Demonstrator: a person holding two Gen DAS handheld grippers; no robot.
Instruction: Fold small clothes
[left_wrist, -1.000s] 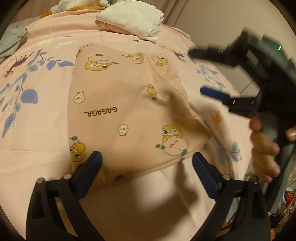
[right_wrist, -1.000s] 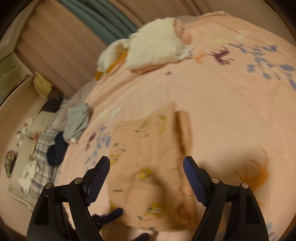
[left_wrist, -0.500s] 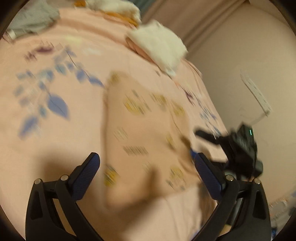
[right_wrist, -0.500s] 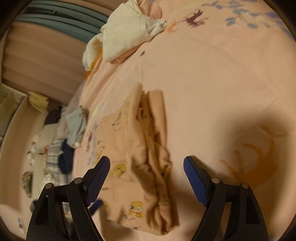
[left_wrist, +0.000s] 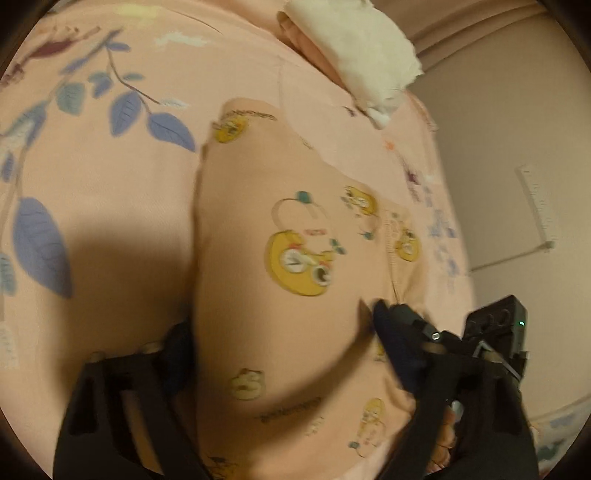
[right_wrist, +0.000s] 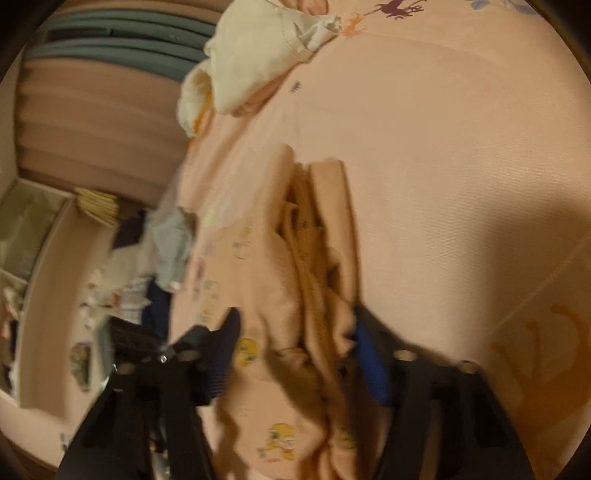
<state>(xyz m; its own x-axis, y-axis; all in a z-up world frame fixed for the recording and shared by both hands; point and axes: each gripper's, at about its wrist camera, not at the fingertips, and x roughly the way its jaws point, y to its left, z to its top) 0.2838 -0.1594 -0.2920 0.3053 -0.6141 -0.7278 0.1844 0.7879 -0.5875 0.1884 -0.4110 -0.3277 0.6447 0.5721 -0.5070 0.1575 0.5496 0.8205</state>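
Your left gripper (left_wrist: 284, 354) is hanging spread wide over the peach duck-print garment (left_wrist: 295, 295), its fingers straddling the cloth without pinching it. Your right gripper (right_wrist: 295, 354) is likewise released, its blue pads (right_wrist: 369, 354) sitting on either side of the garment's bunched, layered edge (right_wrist: 314, 280). The garment is lying on the pink leaf-print bedsheet (left_wrist: 110, 192), toward the edge of the bed beside the wall. A cream folded pile (left_wrist: 358, 59) is resting farther up that edge.

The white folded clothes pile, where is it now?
The white folded clothes pile lies at the far end of the pink printed bedsheet, beyond the peach duck-print garment, near the curtains; the right wrist view shows it upper left.
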